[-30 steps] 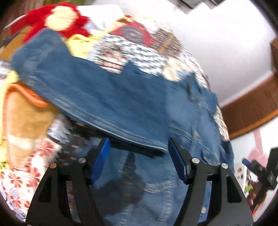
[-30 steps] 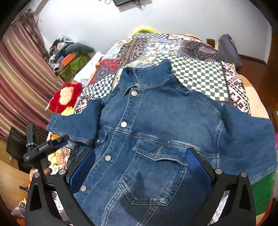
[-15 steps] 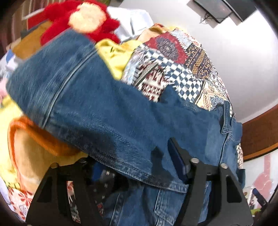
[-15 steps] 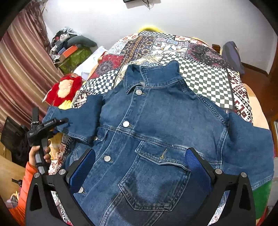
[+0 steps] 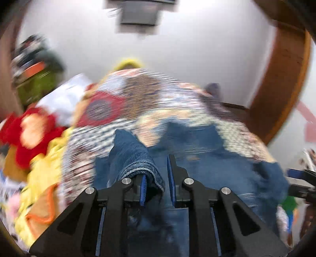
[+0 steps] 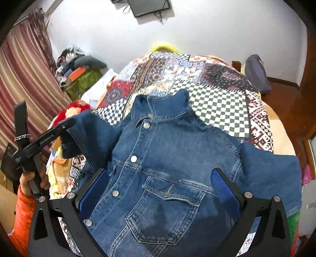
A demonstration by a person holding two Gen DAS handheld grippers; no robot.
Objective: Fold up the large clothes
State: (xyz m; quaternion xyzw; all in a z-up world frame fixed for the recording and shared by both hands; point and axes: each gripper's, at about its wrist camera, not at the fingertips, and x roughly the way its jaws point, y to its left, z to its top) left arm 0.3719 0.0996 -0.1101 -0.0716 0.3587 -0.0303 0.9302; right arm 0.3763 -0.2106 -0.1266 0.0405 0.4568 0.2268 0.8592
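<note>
I am closing my left gripper (image 5: 157, 178) onto the sleeve cuff (image 5: 136, 164) of the denim jacket (image 6: 167, 174), lying buttoned and face up on the patchwork bedspread (image 6: 217, 102), to fold it inward, while I am keeping my right gripper (image 6: 158, 189) wide open and empty above the chest pocket (image 6: 167, 209).

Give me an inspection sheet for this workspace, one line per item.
Surface: patchwork quilt on a bed.
Job's things: denim jacket front up, buttoned; its sleeve lifted.
Clutter: red plush toy; yellow and orange cloth.
Grippers: left gripper just closed on the sleeve cuff; right gripper open above the jacket.
Cables: dangling under the wall screen.
Surroundings: striped curtain, white wall, wooden floor.
</note>
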